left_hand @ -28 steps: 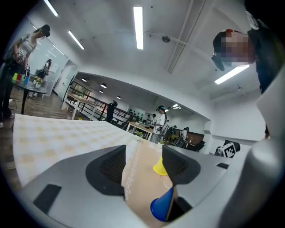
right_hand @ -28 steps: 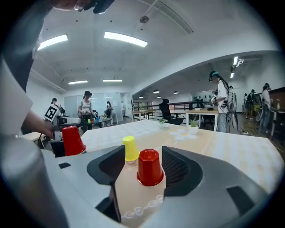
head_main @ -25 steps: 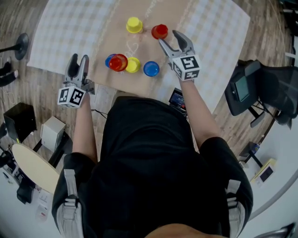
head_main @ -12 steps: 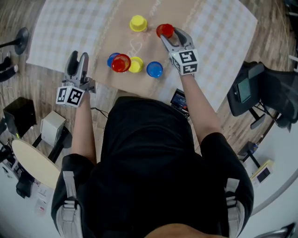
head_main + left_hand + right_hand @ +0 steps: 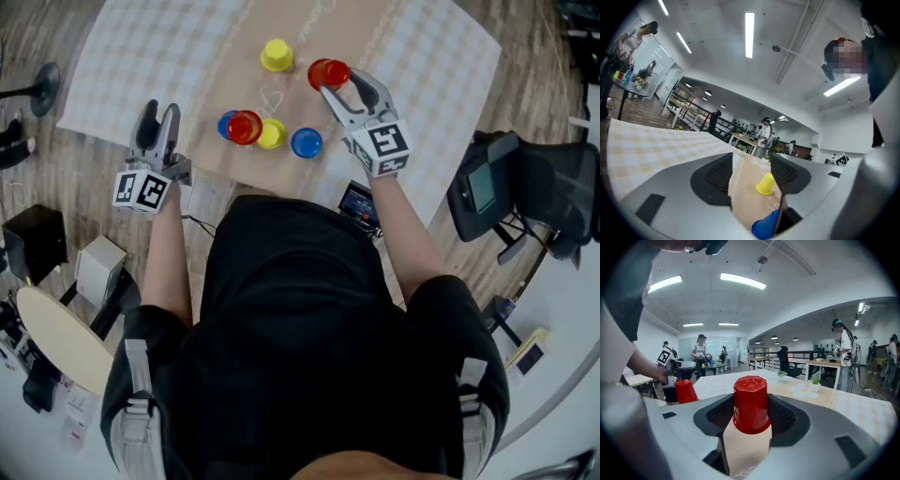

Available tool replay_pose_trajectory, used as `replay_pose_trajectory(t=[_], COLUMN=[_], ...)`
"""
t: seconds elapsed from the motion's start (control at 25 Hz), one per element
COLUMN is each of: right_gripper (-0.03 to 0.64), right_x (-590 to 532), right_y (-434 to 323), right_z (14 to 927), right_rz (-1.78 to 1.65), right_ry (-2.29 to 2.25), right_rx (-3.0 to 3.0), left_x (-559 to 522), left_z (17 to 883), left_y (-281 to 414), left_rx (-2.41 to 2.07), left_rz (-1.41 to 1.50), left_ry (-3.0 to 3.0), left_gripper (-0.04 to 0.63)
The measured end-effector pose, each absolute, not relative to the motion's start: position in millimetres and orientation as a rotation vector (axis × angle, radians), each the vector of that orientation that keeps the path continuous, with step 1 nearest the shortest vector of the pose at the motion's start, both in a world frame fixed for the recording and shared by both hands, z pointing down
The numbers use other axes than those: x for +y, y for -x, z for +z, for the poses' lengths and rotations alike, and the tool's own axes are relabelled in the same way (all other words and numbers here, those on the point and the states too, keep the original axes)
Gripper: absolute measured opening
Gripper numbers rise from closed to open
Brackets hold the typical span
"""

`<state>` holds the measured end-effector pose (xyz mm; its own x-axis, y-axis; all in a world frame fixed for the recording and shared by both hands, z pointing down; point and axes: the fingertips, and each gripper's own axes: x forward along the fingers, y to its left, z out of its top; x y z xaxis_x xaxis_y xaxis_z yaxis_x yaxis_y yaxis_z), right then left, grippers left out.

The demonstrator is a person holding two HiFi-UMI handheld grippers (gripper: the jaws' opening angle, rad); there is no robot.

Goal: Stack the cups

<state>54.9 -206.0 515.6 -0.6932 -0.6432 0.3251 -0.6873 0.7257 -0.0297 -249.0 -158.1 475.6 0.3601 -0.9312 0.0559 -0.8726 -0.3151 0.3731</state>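
The right claw [image 5: 340, 82] has just been drawing its jaws in and now clamps the red cup [image 5: 328, 72] by its sides, bottom up, over the brown strip [image 5: 309, 28] of the table and just beside a lone upturned yellow cup [image 5: 276, 54]. Nearer the person sit a second red cup [image 5: 244, 126] touching a blue cup [image 5: 225, 123], a second yellow cup [image 5: 272, 134] and another blue cup [image 5: 306, 142]. The left claw [image 5: 159, 112] hangs over the checked cloth [image 5: 122, 66] to their left, jaws slightly apart, nothing between them.
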Motion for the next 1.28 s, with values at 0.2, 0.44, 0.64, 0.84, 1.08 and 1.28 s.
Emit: replay_pose_trajectory(t=[0.2,0.44,0.64,0.84,1.08,1.28], right_gripper=[0.233,0.232,0.231,0.232,0.232,0.233], right_x=[-160,-117,-93,-75,-68,-65], right_y=[-46,-30,-12,-1,5,9], right_z=[481,474,485,505,527,529], right_rz=[0.212,0.243,0.207,0.197,0.211,0.177], right_ry=[-0.963,-0.804,-0.688,-0.586,-0.535,-0.516], right_rx=[-2.693,-2.724,-2.693,-2.648,-2.617,-2.620], left_x=[-149,-138,-130,-128,-125,-121], left_z=[451,434,432,430,432,439], left_y=[218,200,195,198,210,212], left_rx=[-1.514,-1.459,-1.437,-1.444,-1.483,-1.481], left_rz=[-0.142,-0.129,-0.094,-0.097,-0.100,-0.071], left_ry=[-2.466,-2.544,-2.583,-2.592,-2.567,-2.558], left_gripper=[0.252,0.250,0.249,0.249,0.249,0.249])
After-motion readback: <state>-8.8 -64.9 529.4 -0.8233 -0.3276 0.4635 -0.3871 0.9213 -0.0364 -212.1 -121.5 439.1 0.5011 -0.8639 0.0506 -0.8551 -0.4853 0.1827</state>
